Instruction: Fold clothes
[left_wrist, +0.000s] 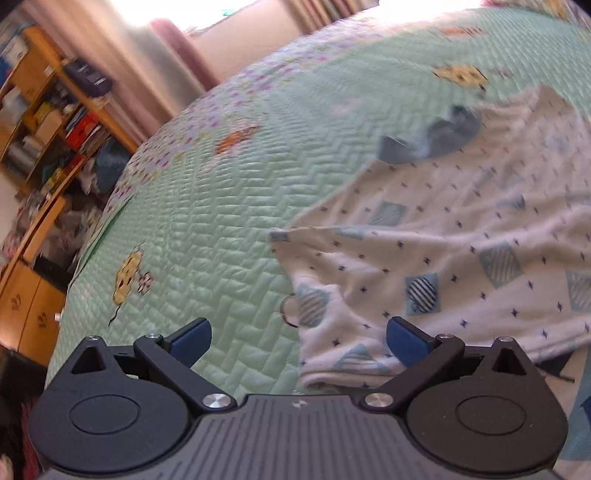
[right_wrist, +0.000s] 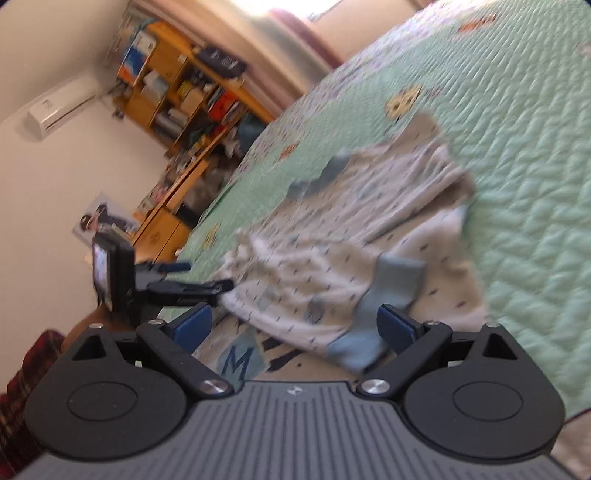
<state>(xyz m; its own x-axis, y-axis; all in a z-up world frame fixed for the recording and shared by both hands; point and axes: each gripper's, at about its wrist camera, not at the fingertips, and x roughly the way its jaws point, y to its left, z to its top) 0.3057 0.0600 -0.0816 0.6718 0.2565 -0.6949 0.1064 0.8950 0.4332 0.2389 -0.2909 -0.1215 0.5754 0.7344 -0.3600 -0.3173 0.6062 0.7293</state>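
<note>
A white garment (left_wrist: 443, 240) printed with small dark stars and blue striped squares lies crumpled on a green quilted bedspread (left_wrist: 221, 192). Its blue collar (left_wrist: 432, 136) sits at the far side. My left gripper (left_wrist: 299, 339) is open just above the garment's near corner, and its pads touch nothing. In the right wrist view the same garment (right_wrist: 332, 240) is bunched, with a blue cuffed sleeve (right_wrist: 388, 295) lying toward me. My right gripper (right_wrist: 295, 325) is open over that near edge with nothing gripped. The left gripper (right_wrist: 203, 275) shows at the garment's left edge.
Cluttered wooden shelves (left_wrist: 55, 110) and cabinets stand left of the bed, also seen as shelves (right_wrist: 184, 92) under an air conditioner (right_wrist: 62, 107). Another cloth with a letter M (right_wrist: 240, 362) lies under the garment's near edge. A metal ring (left_wrist: 288, 314) rests by the hem.
</note>
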